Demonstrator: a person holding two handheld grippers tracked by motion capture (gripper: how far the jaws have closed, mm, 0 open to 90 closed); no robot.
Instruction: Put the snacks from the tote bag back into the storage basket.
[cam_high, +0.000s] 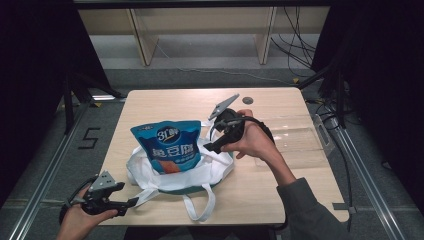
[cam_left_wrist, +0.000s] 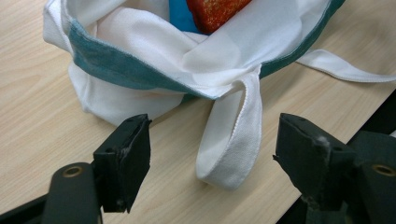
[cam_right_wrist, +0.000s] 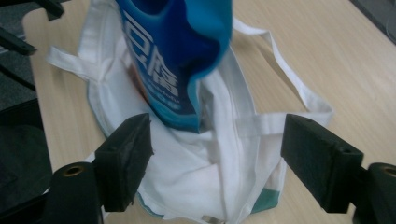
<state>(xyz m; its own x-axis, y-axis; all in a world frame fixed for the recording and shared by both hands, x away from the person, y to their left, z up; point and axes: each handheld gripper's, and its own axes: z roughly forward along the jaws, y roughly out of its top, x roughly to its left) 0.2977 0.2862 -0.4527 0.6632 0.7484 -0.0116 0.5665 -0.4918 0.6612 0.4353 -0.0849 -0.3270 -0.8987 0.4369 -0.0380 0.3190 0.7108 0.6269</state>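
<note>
White cloth tote bag, teal-lined, lies slumped on the wooden table; blue snack pouch stands upright in its mouth, probably just dropped in. Left gripper: jaws spread, bag handle lying between them, untouched. Right gripper: jaws spread wide, nothing pinched, hanging beside the pouch. Pouch print: "31", then large white Chinese characters.

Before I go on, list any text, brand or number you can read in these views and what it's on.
"5": black mark on the floor left of the table.
"31" in a white oval, then blurred characters: top of the blue snack bag standing in the white tote bag.
Large white characters across the bag's middle: Chinese, too blurred to read with confidence.
Small line beneath them: unreadable.
</note>
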